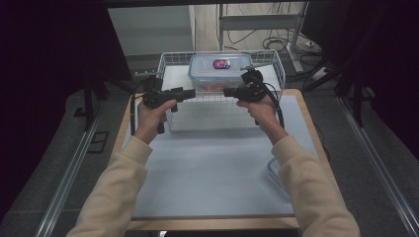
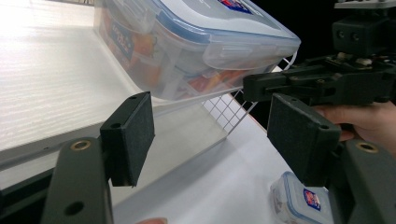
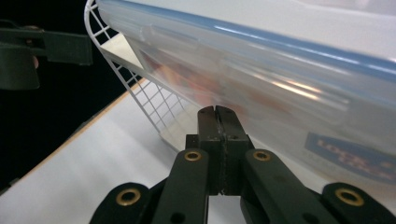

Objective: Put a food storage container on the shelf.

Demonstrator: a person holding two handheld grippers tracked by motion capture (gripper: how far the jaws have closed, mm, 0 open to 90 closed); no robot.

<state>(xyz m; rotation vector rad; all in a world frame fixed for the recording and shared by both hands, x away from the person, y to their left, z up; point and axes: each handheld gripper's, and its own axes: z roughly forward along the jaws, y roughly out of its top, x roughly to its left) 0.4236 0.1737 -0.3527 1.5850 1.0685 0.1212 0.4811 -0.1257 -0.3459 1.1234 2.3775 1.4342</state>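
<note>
Right gripper (image 3: 218, 112) was clamped shut on nothing, jaws pressed flat together, tips just under the near side wall of the big clip-lid container (image 3: 280, 84). Left gripper (image 2: 210, 135) stood part open, nothing between its pads (image 2: 133, 135), aimed at the container's (image 2: 187, 42) lower corner. In the high view both grippers, left (image 1: 190, 93) and right (image 1: 228, 92), sat on either side of the container (image 1: 220, 71), which rested on the white shelf board (image 1: 173, 76) inside the wire basket (image 1: 276, 61) at the far end of the table (image 1: 217, 163).

Risks, as I judged them: the closed right jaws could only push or lever, not grasp, so a shove at the wall would likely skid the box along the smooth board toward the left gripper or tilt it against the mesh. The left opening looked too narrow for the box body; closing on a lid flap could pop a clip. A small container (image 2: 301, 200) lay on the table below, exposed if the big one slid off.
</note>
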